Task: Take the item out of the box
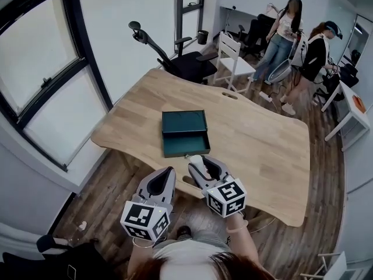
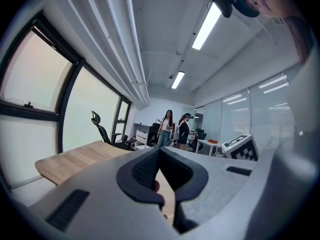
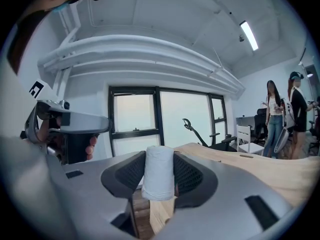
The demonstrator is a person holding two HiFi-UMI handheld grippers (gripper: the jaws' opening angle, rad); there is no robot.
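Right gripper view shows the right hand-held gripper (image 3: 159, 156) pinching a white roll (image 3: 159, 180), which stands upright between the two pads. In the head view this roll (image 1: 196, 163) is outside the open dark green box (image 1: 185, 134), just on its near side, over the near edge of the table (image 1: 262, 147). The height above the wood is hard to judge. The left hand-held gripper (image 2: 159, 153) is just to the left, its jaws pressed together and seemingly holding nothing.
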